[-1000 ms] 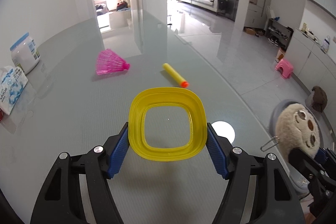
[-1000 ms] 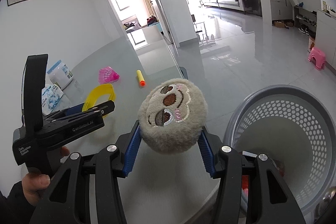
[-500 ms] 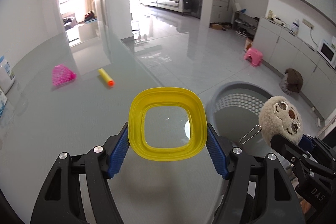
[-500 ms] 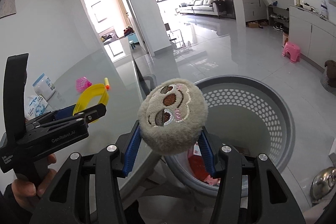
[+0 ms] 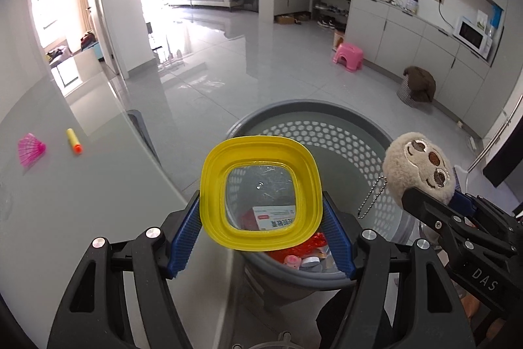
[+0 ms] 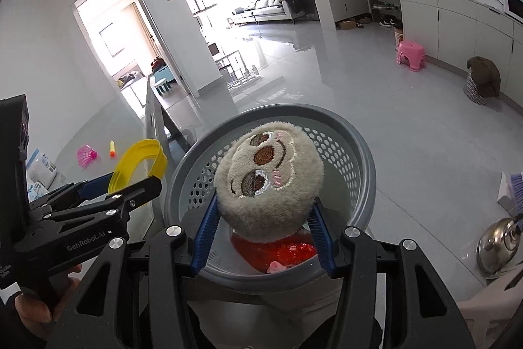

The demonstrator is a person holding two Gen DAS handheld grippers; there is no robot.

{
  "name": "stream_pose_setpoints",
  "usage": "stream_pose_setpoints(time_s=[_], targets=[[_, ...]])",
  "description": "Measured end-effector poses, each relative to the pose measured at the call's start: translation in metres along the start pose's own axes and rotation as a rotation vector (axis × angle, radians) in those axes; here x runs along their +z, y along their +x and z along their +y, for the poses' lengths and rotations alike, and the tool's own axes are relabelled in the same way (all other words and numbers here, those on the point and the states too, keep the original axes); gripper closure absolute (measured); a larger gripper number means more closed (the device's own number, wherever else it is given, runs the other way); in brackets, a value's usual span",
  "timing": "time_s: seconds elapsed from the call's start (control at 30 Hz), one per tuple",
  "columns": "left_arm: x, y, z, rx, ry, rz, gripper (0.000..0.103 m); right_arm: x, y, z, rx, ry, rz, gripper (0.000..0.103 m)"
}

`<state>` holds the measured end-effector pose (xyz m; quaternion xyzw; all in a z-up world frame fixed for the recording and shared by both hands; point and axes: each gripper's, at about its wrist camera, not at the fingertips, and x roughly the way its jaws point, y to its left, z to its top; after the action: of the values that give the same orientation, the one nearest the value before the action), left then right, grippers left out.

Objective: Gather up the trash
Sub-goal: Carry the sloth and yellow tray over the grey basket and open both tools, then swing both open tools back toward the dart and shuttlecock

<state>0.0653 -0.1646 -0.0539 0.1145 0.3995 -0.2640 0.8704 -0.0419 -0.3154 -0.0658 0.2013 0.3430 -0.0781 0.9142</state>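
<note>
My left gripper (image 5: 261, 234) is shut on a yellow square lid ring (image 5: 261, 195) and holds it over the near rim of the grey perforated trash basket (image 5: 327, 126). My right gripper (image 6: 263, 234) is shut on a beige plush sloth face (image 6: 269, 179) and holds it above the same basket (image 6: 359, 152). The plush, with its ball chain, also shows at the right of the left wrist view (image 5: 420, 165). The lid also shows at the left of the right wrist view (image 6: 140, 162). Red wrappers and a printed box lie inside the basket (image 5: 278, 219).
A pink shuttlecock (image 5: 29, 149) and a yellow foam dart (image 5: 73, 140) lie on the glass table (image 5: 65, 201) at the left. A pink stool (image 5: 348, 56) and a small bin stand on the floor. A metal kettle (image 6: 498, 242) sits at the right.
Both grippers have swung right, off the table, to above the basket. The lid and the plush stay gripped.
</note>
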Motion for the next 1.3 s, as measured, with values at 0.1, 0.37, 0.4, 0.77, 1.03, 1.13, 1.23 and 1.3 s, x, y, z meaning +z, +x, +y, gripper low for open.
stream_pose_setpoints(time_s=[0.1,0.37,0.4,0.77,1.03,1.13,1.23,1.3], targets=[[0.002,0.007,-0.005,-0.008,0.013,0.011,0.036,0.000,0.008,-0.003,-0.001,0.004,0.018,0.053],[0.003,0.025,-0.003,0.000,-0.002,0.053,0.035,0.007,0.026,-0.002,0.013,0.017,0.052,0.052],[0.003,0.026,-0.002,0.001,-0.004,0.056,0.035,0.009,0.029,-0.002,0.015,0.017,0.058,0.052],[0.006,0.029,-0.004,0.009,-0.009,0.072,0.025,0.009,0.034,-0.003,0.018,0.018,0.043,0.033],[0.005,0.024,0.001,0.020,-0.026,0.061,0.023,0.008,0.032,-0.003,0.016,0.024,0.035,0.033],[0.004,0.023,0.004,0.020,-0.030,0.065,0.023,0.008,0.031,-0.002,0.018,0.028,0.037,0.033],[0.004,0.021,0.008,0.019,-0.033,0.064,0.023,0.007,0.029,-0.002,0.018,0.030,0.036,0.033],[0.004,0.018,0.009,0.018,-0.035,0.060,0.023,0.008,0.026,-0.001,0.019,0.029,0.031,0.033]])
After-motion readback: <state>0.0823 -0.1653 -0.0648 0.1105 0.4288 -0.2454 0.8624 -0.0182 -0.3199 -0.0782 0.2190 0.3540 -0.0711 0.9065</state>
